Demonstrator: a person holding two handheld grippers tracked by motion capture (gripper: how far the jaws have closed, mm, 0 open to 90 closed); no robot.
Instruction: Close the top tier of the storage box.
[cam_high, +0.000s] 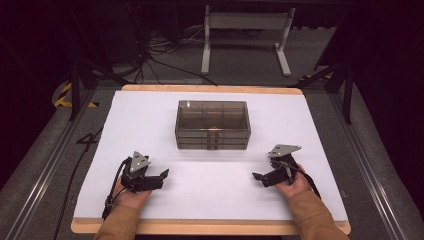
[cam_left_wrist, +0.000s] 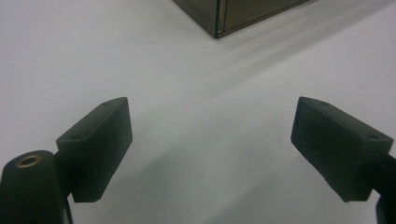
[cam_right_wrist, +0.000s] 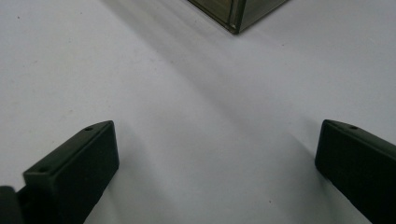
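The counter (cam_high: 310, 150) is covered by a white sheet, and on it a smoked, see-through drawer box (cam_high: 212, 125) is set ahead of both hand-held grippers and between their lines of reach. Its long axis is laid across the counter, from one hand-held gripper's side to the other's, with the stacked drawer fronts turned back toward the person.

From the left hand-held gripper (cam_high: 164, 174) the box is found forward and to its right; from the right hand-held gripper (cam_high: 256, 176) it is found forward and to its left. Both are held well apart from the box, at much the same remove, so neither hand can be judged clearly nearer. In the left gripper view a near corner of the box (cam_left_wrist: 219, 18) is seen beyond the left hand-held gripper (cam_left_wrist: 210, 135), and in the right gripper view the other near corner (cam_right_wrist: 236, 16) is seen beyond the right hand-held gripper (cam_right_wrist: 217, 158).

Both hand-held grippers are spread wide, and nothing is held in either; bare white sheet is seen between each pair of jaws.

Inside the box, dividers can be made out through the tinted walls, and a small orange-brown thing (cam_high: 214, 128) is glimpsed near the middle front; which compartment it lies in cannot be told.
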